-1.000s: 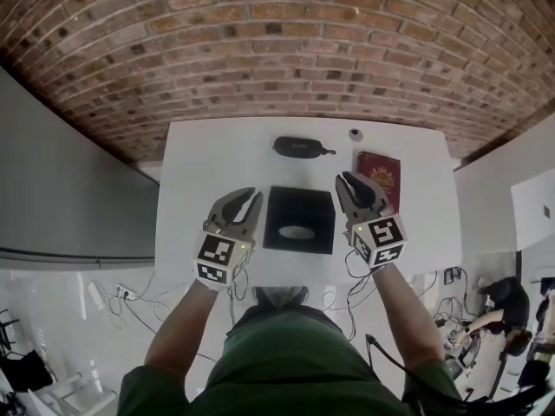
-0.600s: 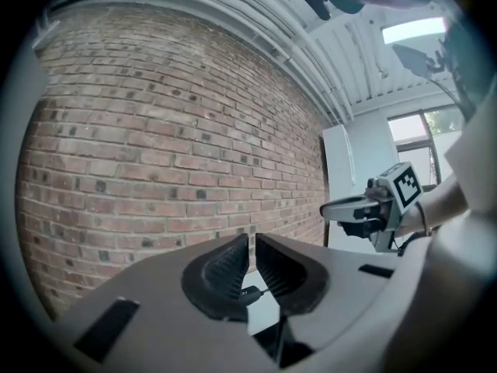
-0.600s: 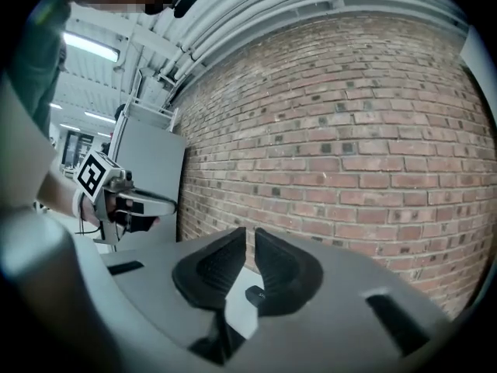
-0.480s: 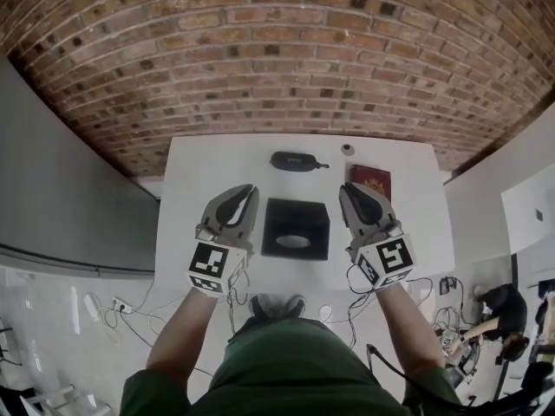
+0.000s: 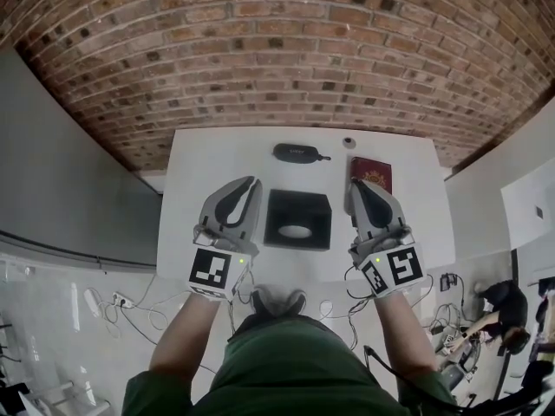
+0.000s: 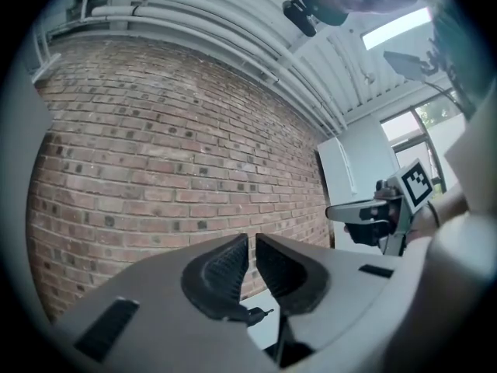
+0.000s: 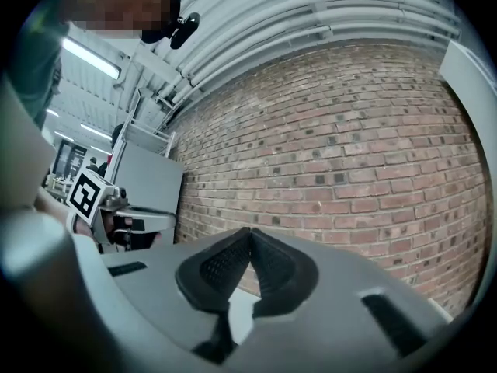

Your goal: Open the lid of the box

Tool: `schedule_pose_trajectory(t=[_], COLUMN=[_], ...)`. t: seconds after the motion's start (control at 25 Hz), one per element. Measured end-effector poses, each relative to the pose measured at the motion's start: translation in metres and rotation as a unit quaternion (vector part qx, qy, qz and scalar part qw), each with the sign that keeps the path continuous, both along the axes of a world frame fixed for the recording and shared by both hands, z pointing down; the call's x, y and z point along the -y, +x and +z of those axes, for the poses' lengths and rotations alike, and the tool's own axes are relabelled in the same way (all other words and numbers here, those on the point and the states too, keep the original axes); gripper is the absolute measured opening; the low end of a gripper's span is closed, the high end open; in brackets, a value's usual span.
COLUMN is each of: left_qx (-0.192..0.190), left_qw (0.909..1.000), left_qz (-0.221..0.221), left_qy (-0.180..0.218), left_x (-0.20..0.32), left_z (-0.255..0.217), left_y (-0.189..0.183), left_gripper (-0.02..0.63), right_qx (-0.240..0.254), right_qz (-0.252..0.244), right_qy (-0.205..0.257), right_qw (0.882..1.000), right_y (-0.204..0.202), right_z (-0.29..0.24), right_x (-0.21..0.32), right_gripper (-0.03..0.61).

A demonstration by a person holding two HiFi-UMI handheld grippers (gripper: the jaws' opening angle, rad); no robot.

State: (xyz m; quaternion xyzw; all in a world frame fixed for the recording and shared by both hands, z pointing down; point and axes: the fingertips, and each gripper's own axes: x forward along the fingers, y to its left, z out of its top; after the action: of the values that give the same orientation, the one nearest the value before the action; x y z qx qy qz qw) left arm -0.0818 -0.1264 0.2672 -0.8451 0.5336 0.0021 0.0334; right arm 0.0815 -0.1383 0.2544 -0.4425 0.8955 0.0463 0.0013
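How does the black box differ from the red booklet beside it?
The black box is square, with a pale oval opening in its top; the red booklet is flat with a gold emblem. The box lies in full view mid-table; the booklet is partly hidden behind the right gripper. Both rest on the white table.

At the far edge of the white tabletop (image 5: pixel 208 159) lies a long black case (image 5: pixel 299 152), with a small round object (image 5: pixel 349 142) just to its right and a dark red booklet (image 5: pixel 373 173) nearer, all before a brick wall (image 5: pixel 277 50), while cables (image 5: pixel 121 306) trail on the floor.
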Motion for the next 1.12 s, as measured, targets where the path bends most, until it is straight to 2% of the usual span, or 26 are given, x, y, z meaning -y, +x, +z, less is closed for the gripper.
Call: schedule_pose_trajectory(t=[0.08,0.24,0.36,1.12], left_qx=[-0.003,-0.006,-0.008,-0.001], left_qw=[0.9999,1.0,0.9999,1.0], left_qz=[0.001,-0.001,0.0,0.005], left_qy=[-0.012,0.003,-0.007,-0.005], left_x=[-0.008,-0.014,-0.017,-0.019], left_z=[-0.003,-0.008,-0.011,-0.011], left_y=[0.002,0.0,0.0,0.004], left_gripper=[0.029,0.029,0.029,0.029], right_qx=[0.0,-0.011,-0.016,-0.028], right_qz=[0.002,0.005,0.007,0.009], right_qy=[0.005,0.017,0.021,0.042], right_qw=[1.0,1.0,1.0,0.999], right_y=[0.001,0.002,0.002,0.004], right_z=[-0.003,-0.007,-0.009,-0.016], right_x=[-0.006,-0.014,-0.017,-0.024], right_gripper=[0.005,0.003,0.003,0.003])
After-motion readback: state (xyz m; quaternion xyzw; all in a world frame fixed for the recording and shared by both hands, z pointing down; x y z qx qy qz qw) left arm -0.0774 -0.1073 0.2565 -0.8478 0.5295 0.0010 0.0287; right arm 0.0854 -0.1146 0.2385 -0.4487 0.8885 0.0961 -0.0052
